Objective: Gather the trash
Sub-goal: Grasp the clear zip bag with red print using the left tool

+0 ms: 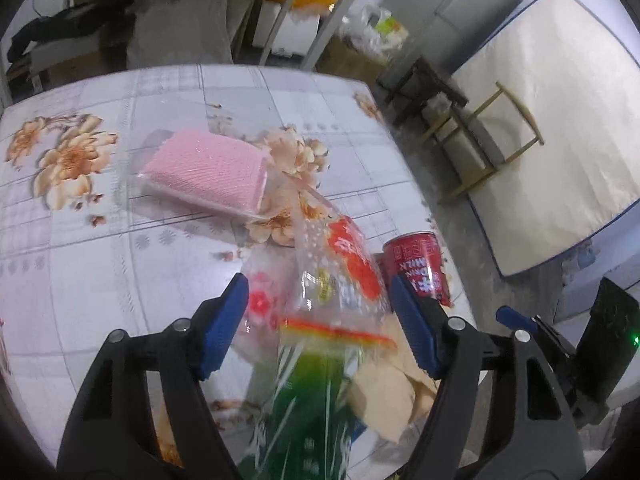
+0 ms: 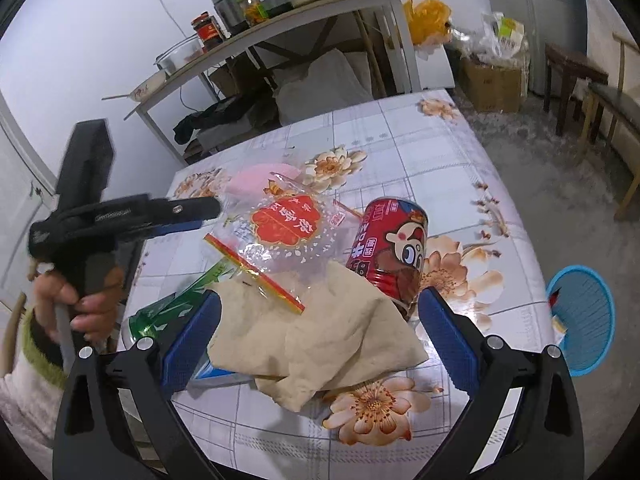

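A clear plastic bag with a red label [image 1: 344,272] [image 2: 286,226] lies on the flowered table, over a green wrapper [image 1: 316,396] [image 2: 176,304]. A crumpled beige paper napkin [image 2: 320,332] [image 1: 384,396] lies beside it. A red milk can [image 2: 390,250] [image 1: 420,266] stands just behind the napkin. My left gripper [image 1: 318,324] is open, its jaws on either side of the clear bag; it also shows in the right wrist view [image 2: 188,216]. My right gripper [image 2: 318,336] is open around the napkin.
A pink pack in clear wrap [image 1: 208,172] [image 2: 256,178] lies farther back on the table. A blue basket [image 2: 582,316] stands on the floor to the right of the table. Chairs [image 1: 476,136] and a shelf table [image 2: 280,28] stand beyond.
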`<state>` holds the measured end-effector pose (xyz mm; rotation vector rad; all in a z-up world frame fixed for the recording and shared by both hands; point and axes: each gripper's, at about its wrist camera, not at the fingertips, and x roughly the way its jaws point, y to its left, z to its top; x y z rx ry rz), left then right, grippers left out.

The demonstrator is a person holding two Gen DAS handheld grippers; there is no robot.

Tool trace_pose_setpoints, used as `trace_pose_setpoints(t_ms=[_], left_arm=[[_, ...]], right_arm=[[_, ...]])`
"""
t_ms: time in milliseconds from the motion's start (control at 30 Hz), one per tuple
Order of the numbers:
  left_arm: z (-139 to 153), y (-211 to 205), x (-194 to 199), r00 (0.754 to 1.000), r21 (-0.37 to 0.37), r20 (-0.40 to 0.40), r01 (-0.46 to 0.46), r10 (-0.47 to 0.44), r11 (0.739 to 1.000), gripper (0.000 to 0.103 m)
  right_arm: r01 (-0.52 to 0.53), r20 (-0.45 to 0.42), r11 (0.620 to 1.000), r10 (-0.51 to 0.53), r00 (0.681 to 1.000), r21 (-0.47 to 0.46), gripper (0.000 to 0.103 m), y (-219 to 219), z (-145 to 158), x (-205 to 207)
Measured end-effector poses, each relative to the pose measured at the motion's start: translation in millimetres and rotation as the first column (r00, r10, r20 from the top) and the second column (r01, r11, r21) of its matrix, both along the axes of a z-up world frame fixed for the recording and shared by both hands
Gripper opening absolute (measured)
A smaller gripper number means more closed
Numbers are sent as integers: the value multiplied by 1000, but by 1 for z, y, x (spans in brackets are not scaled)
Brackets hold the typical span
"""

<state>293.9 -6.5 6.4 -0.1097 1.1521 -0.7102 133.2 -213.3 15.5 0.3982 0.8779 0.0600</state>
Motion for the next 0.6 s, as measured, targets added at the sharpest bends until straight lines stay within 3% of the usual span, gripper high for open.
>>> trace_pose_setpoints(t_ms=[167,300,600], left_arm=[[-10,-27,10,999,85,3,53,-54,995,69],[-19,-40,13,997,141,-4,74,-74,987,50],[-16,-38,10,997,115,17,70,-72,991,27]], right_arm=[[24,-24,997,-23,999,70,96,-18,-13,1],[40,-31,994,-37,999,103,96,-28,-19,1],[40,-69,985,-29,997,170,95,-39,-35,0]])
